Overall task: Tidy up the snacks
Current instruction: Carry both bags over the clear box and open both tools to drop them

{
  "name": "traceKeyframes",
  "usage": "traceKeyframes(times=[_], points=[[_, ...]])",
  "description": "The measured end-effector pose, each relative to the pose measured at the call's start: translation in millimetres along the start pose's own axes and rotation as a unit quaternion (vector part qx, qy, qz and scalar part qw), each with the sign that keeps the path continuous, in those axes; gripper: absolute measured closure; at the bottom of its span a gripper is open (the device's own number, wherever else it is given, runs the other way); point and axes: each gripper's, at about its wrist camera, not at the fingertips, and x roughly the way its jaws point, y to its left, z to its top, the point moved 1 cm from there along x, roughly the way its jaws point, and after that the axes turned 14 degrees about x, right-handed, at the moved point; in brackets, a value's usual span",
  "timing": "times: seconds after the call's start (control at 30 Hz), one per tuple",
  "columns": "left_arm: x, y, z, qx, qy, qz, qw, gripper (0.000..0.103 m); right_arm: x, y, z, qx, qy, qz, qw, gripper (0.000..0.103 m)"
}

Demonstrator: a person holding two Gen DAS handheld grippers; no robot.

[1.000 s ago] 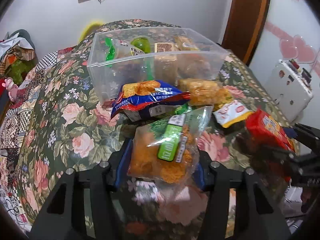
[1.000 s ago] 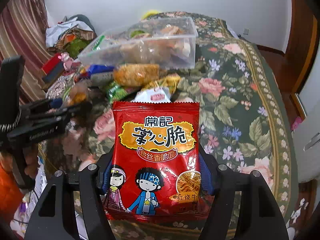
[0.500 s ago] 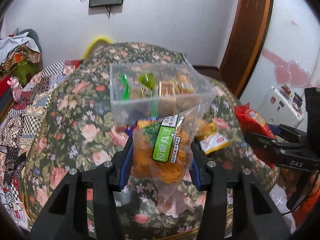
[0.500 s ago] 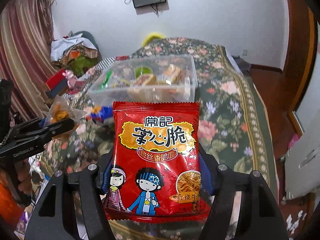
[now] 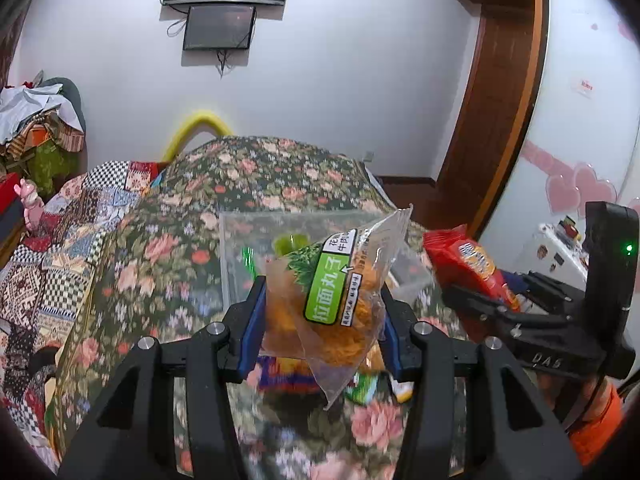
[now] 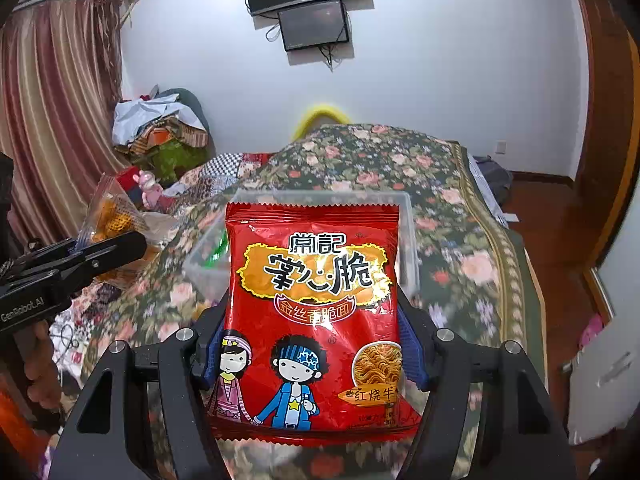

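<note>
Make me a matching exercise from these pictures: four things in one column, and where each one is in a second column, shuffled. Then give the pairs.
Things
1. red noodle packet
2. clear bag of orange snacks
3. clear plastic box
4. dark screen

Places
A. on the flowered cover
B. in the right gripper
C. on the white wall
D. in the left gripper

Pairs: 1-B, 2-D, 3-A, 4-C
</note>
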Motion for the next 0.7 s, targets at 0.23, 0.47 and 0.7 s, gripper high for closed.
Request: traceKeyframes(times=[0.23,0.47,0.7], points=[[34.3,15.7,22.2,-0.013,0.0,0.008,0.9999,0.054,24.8,10.5,31.2,-0.016,-0.01,0.005,1.0,0.038],[77.7,31.5,34.0,-0.027,0.016,0.021,0.9993,0.054,52.4,10.8,45.0,-0.022,-0.002,0.008,1.0,0.038],[117.8,42.6,32.9,-0.024,0.04,0.046,0.9978,0.054,86.3,3.1,48.4,-0.017,0.023,0.003,1.0,0.038]])
